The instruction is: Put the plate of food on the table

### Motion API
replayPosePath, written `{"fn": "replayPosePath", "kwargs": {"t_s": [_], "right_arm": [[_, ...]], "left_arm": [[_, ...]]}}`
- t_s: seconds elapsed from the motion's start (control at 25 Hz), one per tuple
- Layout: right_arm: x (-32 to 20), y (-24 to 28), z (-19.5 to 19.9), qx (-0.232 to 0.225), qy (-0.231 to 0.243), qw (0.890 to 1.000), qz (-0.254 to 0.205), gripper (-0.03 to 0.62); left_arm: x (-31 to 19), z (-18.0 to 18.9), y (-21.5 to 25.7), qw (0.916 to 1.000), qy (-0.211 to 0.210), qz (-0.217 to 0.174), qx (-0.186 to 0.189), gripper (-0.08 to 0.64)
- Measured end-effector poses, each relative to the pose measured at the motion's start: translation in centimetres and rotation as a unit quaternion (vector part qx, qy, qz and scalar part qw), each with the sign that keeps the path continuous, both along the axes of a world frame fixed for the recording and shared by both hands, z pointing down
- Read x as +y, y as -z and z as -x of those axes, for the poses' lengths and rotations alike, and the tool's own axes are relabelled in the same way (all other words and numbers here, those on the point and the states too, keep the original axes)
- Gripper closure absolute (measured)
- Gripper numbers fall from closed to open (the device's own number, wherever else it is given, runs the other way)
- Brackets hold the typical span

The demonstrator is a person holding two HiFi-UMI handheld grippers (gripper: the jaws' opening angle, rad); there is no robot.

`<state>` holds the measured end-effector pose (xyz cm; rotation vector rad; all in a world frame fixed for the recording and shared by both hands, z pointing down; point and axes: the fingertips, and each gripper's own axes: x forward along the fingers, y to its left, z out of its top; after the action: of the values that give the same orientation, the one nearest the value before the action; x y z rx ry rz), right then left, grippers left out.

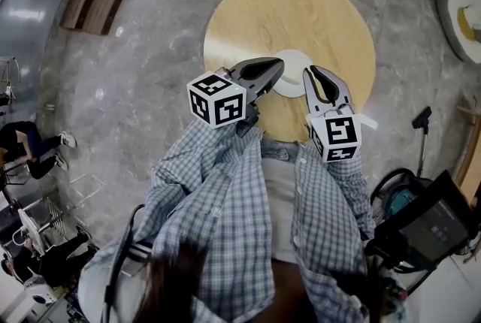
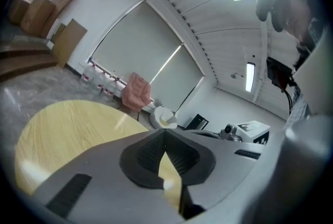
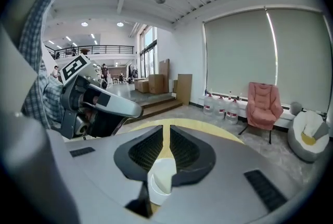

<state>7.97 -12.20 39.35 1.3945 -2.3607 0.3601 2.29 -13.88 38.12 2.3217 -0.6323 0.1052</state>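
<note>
Plate (image 1: 294,63) on table (image 1: 248,17), water bottles (image 3: 221,106) only in gripper views

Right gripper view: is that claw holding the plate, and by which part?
Nothing is held. The right claw is slightly open and empty; the plate lies below it on the table. The left claw is shut, empty.

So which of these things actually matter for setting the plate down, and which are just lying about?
Part of the job: white plate, round wooden table, left gripper, right gripper.

Just lying about: pink armchair, water bottles, cardboard boxes, white beanbag seat.
</note>
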Motion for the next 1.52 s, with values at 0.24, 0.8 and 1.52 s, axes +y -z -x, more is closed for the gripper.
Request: {"fn": "replayPosePath", "kwargs": {"t_s": [0.24, 0.8, 1.52], "right_arm": [[-0.8, 1.8, -0.2, -0.023, -0.012, 0.999, -0.024, 0.543], [-0.9, 1.1, -1.2, -0.048, -0.034, 0.998, -0.012, 0.583], [-0.7, 0.9, -0.4, -0.048, -0.018, 0.999, -0.005, 0.584]], "left_arm": [[-1.3, 0.6, 2.0, 0.9953, 0.012, -0.083, -0.048, 0.552], [0.1, -1.2, 1.5, 0.9828, -0.033, -0.143, -0.112, 0.552], [1.4, -2.0, 0.8, 0.9723, -0.069, -0.171, -0.144, 0.552]]}}
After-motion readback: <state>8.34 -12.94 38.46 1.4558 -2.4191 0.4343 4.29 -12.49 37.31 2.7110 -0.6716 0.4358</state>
